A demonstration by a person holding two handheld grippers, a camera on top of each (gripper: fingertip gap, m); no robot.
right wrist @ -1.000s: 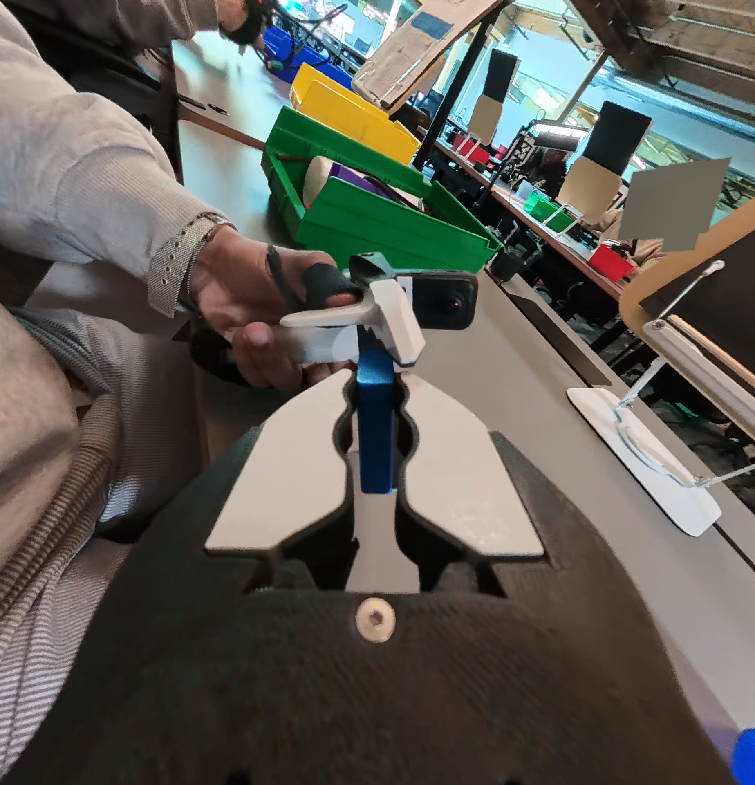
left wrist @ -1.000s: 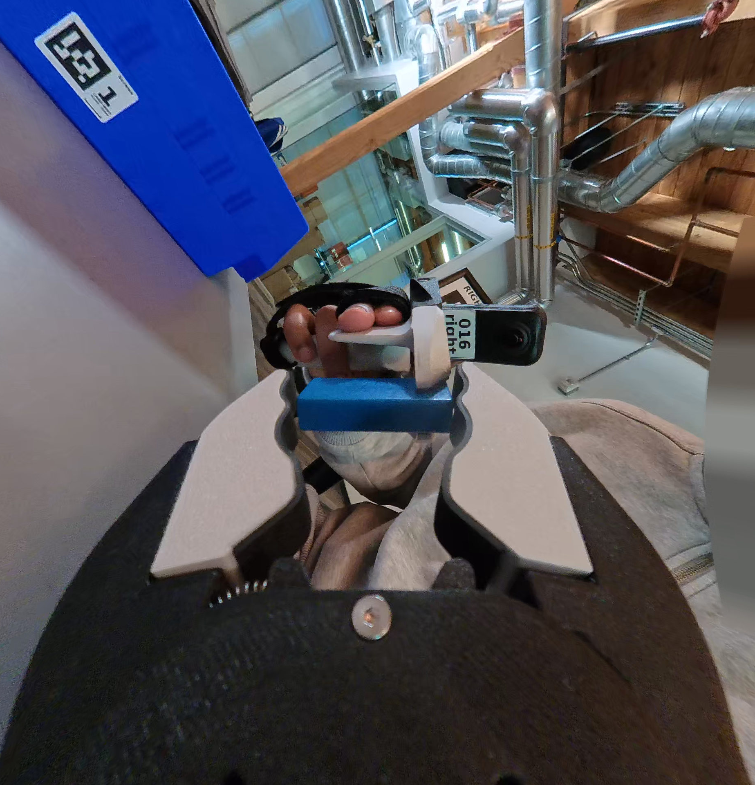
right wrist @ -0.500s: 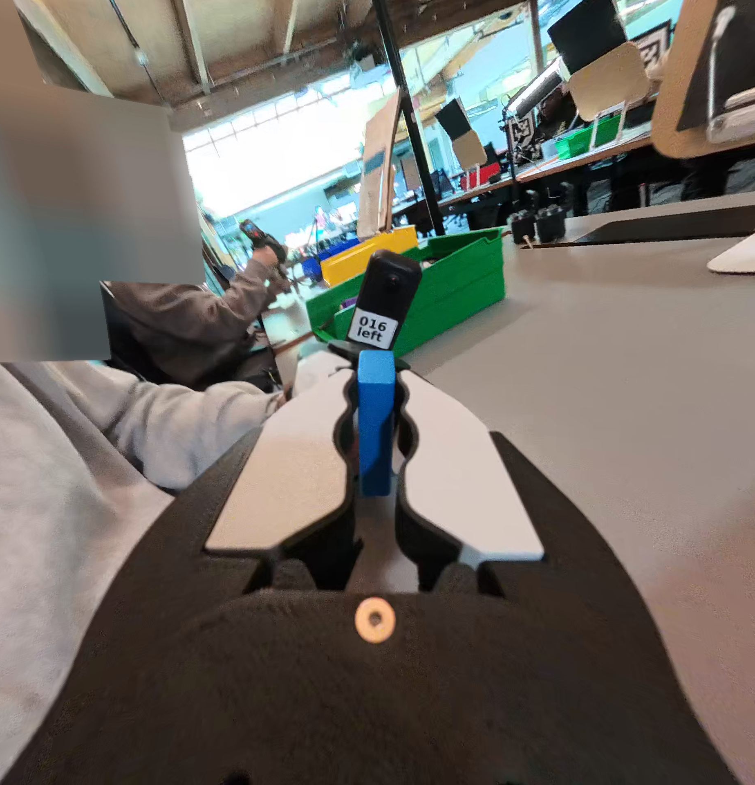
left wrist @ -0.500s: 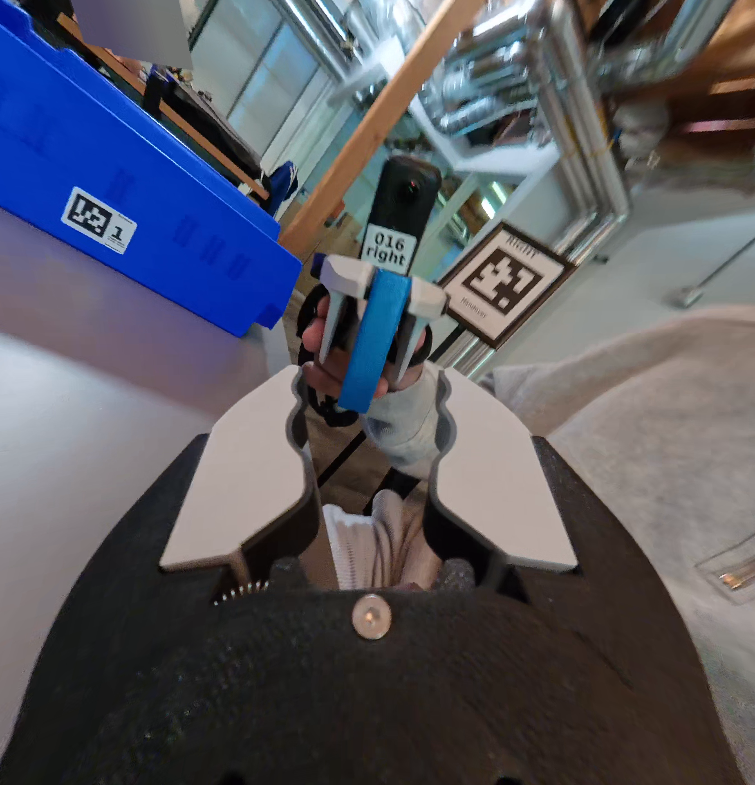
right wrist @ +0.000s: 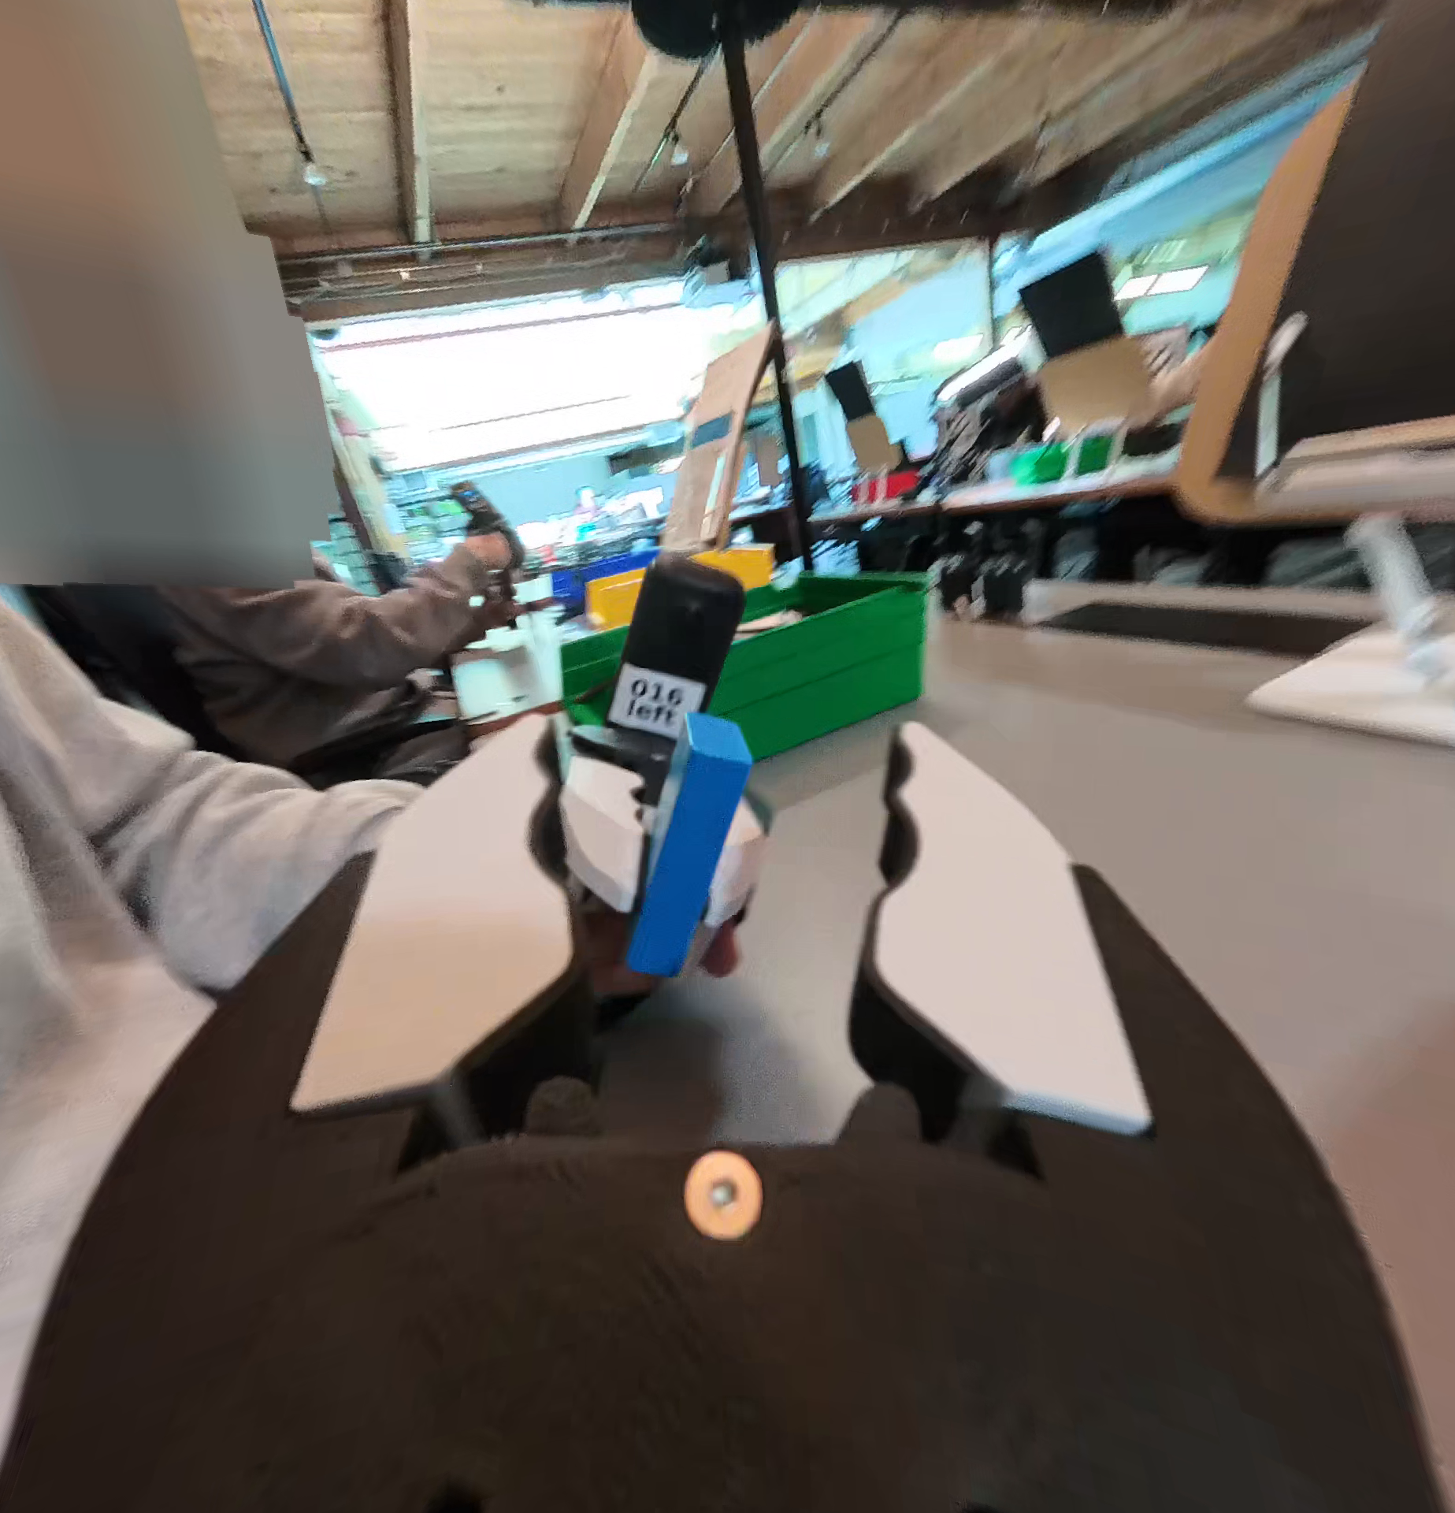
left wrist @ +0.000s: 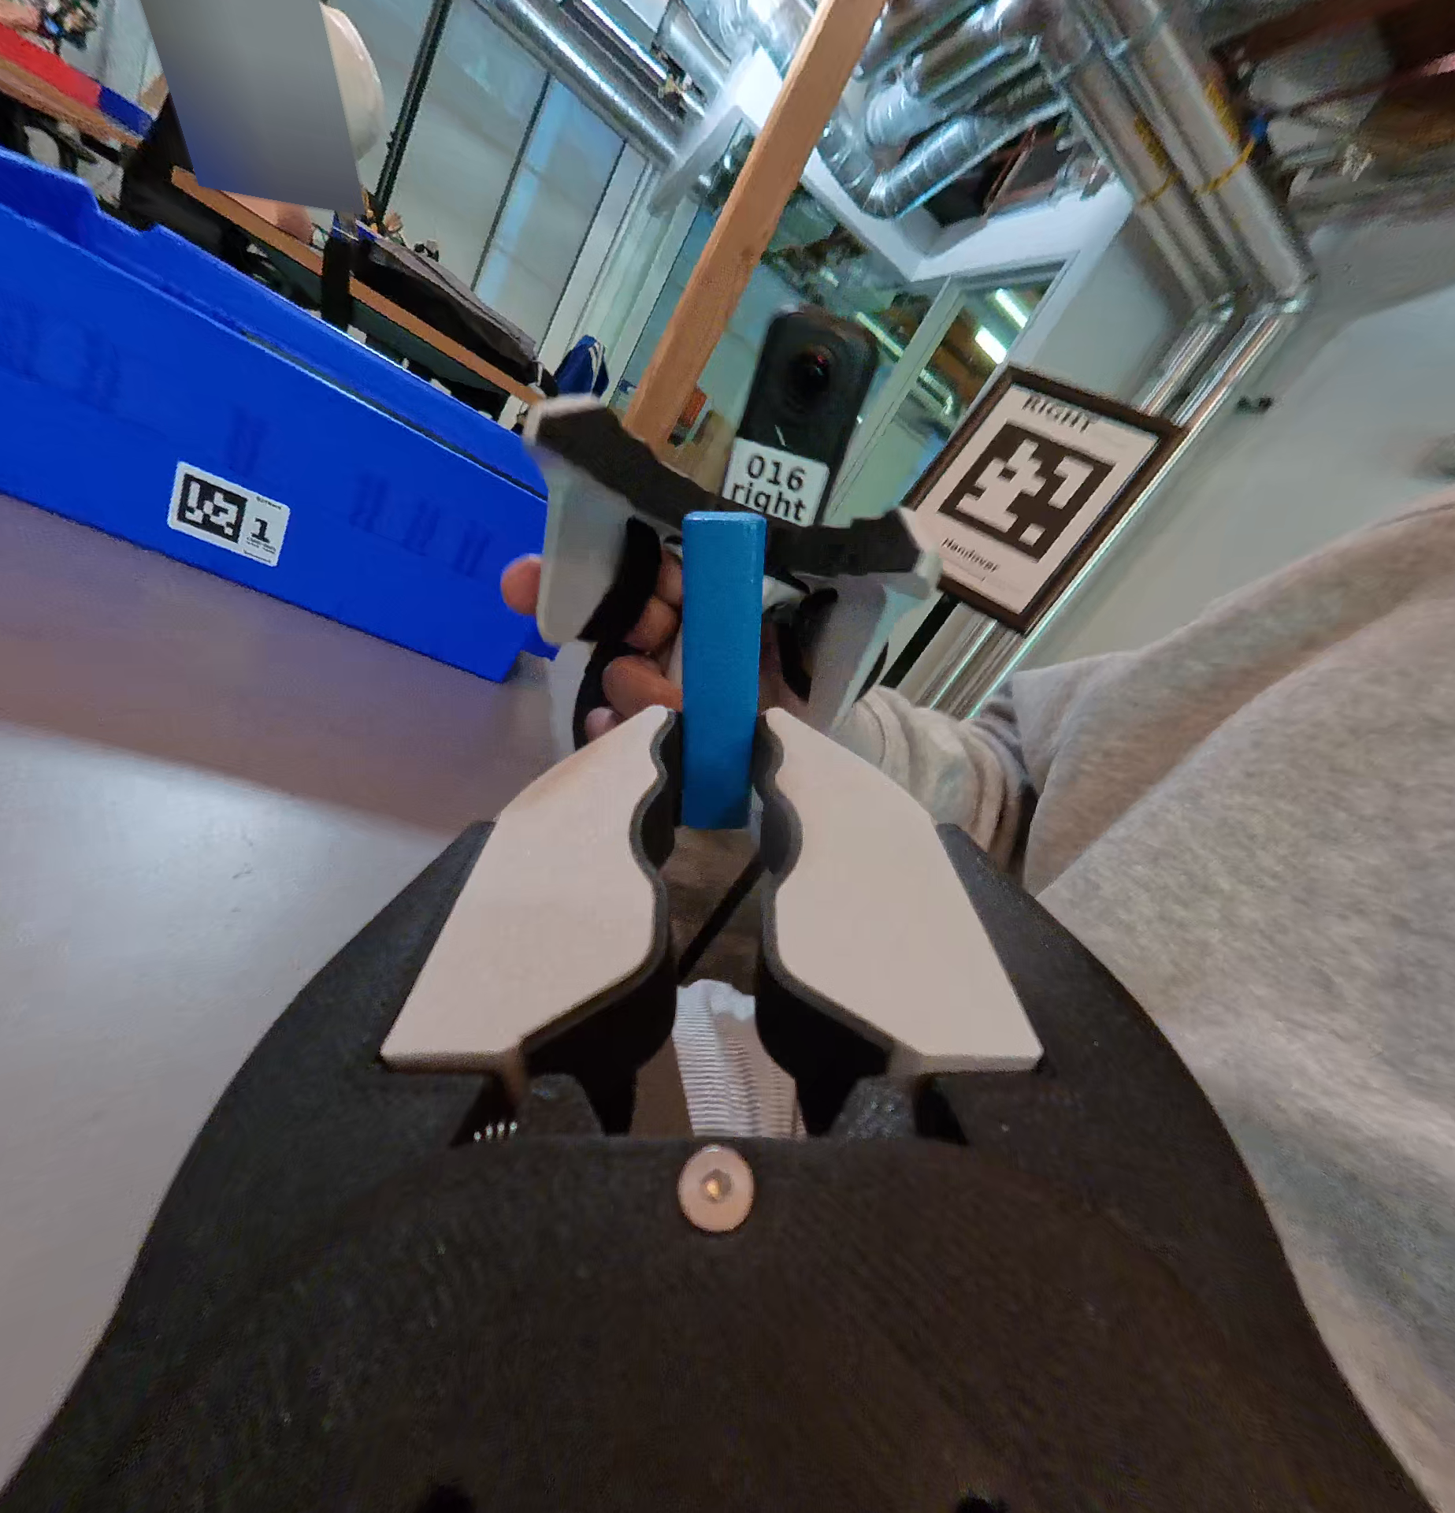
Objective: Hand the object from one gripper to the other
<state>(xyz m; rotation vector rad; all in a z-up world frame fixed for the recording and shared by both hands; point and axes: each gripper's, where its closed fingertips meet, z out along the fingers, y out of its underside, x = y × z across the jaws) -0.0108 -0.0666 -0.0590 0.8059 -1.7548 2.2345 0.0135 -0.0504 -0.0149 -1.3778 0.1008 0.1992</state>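
Note:
A blue rectangular block (left wrist: 722,655) stands upright between the tips of my left gripper (left wrist: 720,720), which is shut on its lower part. My right gripper (left wrist: 728,573) faces it from just behind, jaws spread wide to either side of the block and not touching it. In the right wrist view my right gripper (right wrist: 724,737) is open, and the blue block (right wrist: 691,843) leans a little in the gap, held by the left gripper (right wrist: 666,851) beyond. Both grippers are held above the grey table (left wrist: 134,860).
A blue bin (left wrist: 216,426) stands on the table to the left. A green bin (right wrist: 830,655) sits farther along the table, with a white stand base (right wrist: 1362,688) to the right. A framed marker board (left wrist: 1035,483) stands behind. The holder's grey sleeve (left wrist: 1280,819) fills the right side. My hands' fingertips stand some 5 cm from each other.
Half a second ago my right gripper was shut on the block and my left was open around it. Now the left has closed on the block and the right has opened.

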